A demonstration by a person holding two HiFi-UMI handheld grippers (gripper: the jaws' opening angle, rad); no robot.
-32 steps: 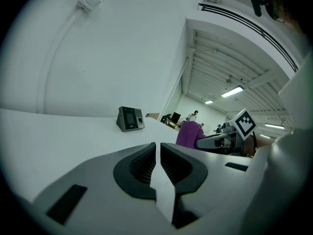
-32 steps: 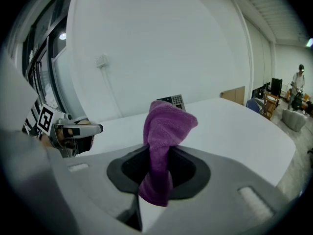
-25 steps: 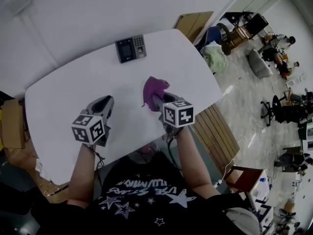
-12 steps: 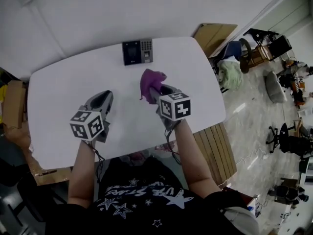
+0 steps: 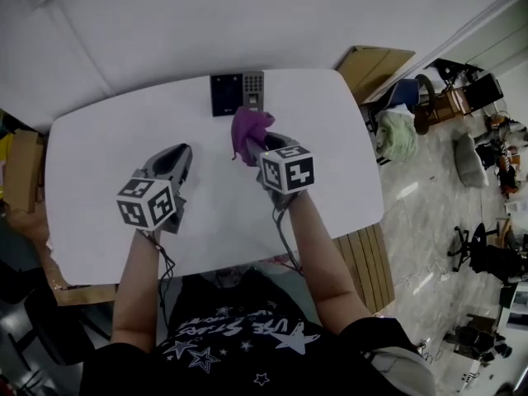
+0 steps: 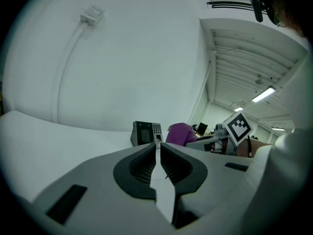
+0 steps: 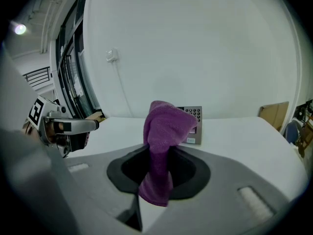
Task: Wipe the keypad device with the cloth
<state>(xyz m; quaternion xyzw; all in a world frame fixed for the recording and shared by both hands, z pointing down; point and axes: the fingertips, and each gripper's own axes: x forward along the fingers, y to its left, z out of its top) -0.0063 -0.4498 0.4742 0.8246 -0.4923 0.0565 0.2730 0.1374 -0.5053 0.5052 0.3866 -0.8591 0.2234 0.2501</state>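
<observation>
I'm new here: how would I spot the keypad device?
Find the white table; at its far edge, by the wall, stands the keypad device. It is the only dark box there, with a screen and number keys, just beyond the purple cloth.

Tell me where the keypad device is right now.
In the head view the keypad device stands at the far edge of the white table, near the middle, just beyond the purple cloth held in the right gripper.

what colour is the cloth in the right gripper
Purple. The cloth is pinched in the right hand-held gripper; the right gripper view shows it best.
</observation>
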